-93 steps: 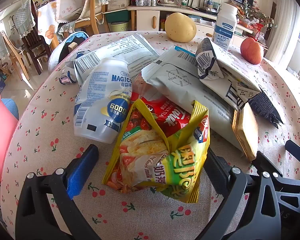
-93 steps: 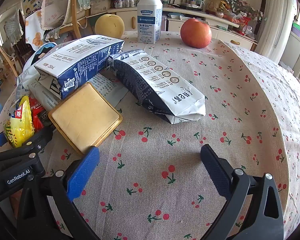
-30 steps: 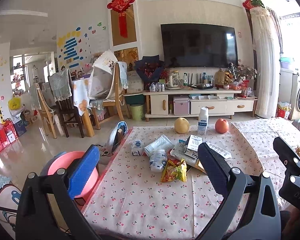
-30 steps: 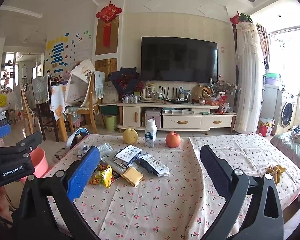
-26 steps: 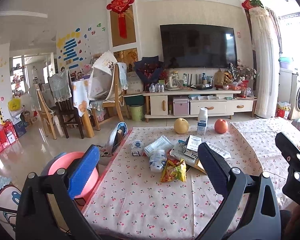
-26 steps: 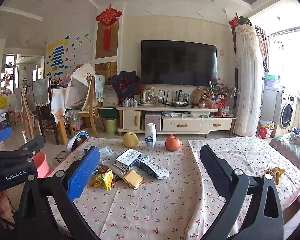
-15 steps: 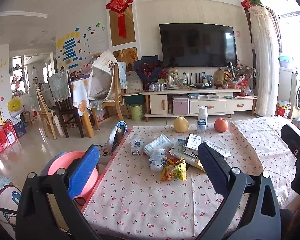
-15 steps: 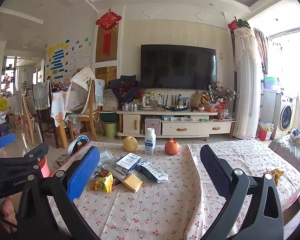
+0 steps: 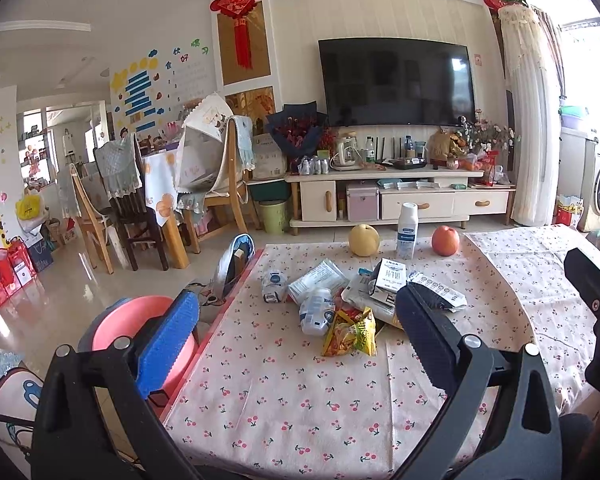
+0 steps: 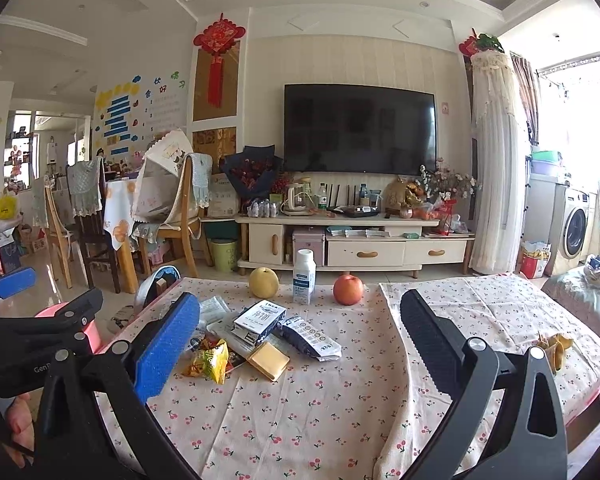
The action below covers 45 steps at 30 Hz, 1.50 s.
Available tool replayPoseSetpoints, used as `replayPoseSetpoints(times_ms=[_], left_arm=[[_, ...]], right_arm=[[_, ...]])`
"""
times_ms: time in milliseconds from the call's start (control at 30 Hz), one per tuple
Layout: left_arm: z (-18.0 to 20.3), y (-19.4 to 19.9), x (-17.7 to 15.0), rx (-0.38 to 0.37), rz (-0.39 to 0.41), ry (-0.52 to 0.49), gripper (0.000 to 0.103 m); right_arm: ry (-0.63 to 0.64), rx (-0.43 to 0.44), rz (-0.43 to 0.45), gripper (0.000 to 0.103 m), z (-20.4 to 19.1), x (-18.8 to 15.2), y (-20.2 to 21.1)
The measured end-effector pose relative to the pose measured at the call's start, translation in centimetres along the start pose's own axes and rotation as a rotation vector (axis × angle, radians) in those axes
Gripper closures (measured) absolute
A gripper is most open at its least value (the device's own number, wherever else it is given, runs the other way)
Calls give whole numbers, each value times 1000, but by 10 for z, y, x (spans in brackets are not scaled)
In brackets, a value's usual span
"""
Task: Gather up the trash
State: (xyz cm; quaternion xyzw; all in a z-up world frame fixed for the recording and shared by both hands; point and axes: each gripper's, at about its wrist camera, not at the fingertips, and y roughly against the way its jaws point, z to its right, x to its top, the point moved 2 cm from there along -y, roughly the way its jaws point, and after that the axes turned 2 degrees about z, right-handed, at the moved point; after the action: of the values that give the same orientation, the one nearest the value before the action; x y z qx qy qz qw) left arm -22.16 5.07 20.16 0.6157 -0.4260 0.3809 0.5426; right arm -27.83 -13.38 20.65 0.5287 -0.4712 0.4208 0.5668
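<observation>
Both grippers are now held well back from the cherry-print table, facing the whole living room. About three seconds earlier both hovered right over the trash pile; over the last second the views have barely shifted, only tilting up slightly.

The left gripper has its jaws spread wide and holds nothing. The right gripper is likewise wide and empty.

In the left wrist view the trash pile sits near the picture's centre: a yellow snack bag, a white plastic bottle touching it at 10 o'clock, and a milk carton at 1 o'clock. Beyond the pile, at 12 o'clock, stand a pear, an upright white bottle and an apple. A pink bin stands on the floor at the table's 9 o'clock side.

Nothing appears collected yet, so the pull-back probably marks a reset before a first pick, perhaps the snack bag nearest the grippers.
</observation>
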Motion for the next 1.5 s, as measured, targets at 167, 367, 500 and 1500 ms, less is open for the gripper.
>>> replayPoseSetpoints(times_ms=[167,367,500,1500], left_arm=[[0,-9,-5,1,-18,0,4],[-2,-29,-17,-6,-59,6,4],[-6,-46,-31,-37,-94,25,4],[-81,-315,-46,-34,-359,245,4]], right_arm=[[-6,14,-35,4,1,-10,-12],[-32,28,-121,4,8,-35,-39],[-59,37,-228,4,16,-59,-66],[-94,146,-515,6,52,-105,-265]])
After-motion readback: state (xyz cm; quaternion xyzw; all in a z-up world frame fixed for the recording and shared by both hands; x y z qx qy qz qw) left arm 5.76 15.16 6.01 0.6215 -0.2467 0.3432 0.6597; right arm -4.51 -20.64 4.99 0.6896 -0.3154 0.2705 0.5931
